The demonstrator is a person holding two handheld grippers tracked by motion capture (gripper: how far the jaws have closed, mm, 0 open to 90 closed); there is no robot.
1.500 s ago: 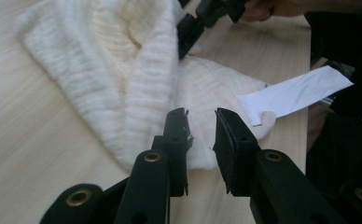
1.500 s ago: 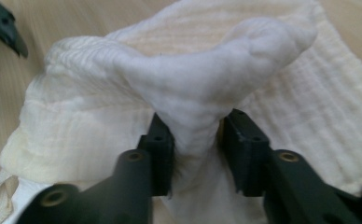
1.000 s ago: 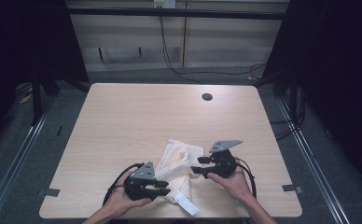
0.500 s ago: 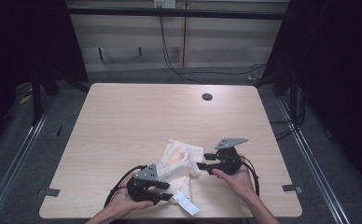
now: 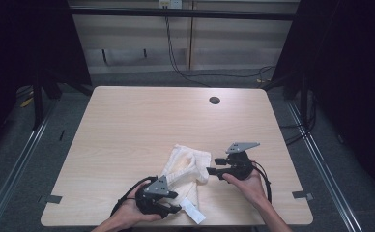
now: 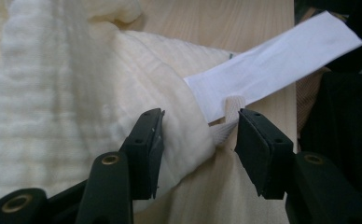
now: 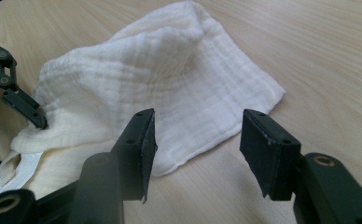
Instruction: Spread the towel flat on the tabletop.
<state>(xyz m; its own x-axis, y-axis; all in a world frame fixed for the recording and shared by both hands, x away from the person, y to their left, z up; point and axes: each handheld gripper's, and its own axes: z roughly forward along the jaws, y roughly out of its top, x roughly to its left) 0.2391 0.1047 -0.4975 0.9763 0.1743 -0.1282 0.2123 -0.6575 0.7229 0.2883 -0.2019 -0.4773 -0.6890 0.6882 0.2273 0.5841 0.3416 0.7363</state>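
Cloth (image 5: 185, 166) lies on table (image 5: 142, 125), near front edge, centre-right. Left gripper (image 5: 173, 209) at its front-left corner, by label (image 5: 192, 211); right gripper (image 5: 209, 170) just right. Hole (image 5: 214, 100) far back.

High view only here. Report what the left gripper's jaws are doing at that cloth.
Observer: On the left gripper the jaws have just been opening; a fold of the cream muslin cloth sits between them, unpinched.
Operator: Identify the white strip near it.
Observer: A white label, coming off the cloth's edge beside a woven loop.
Operator: Now the other side.
Observer: The right gripper has just been opening too, nothing between its jaws; the cloth's hem lies just ahead.
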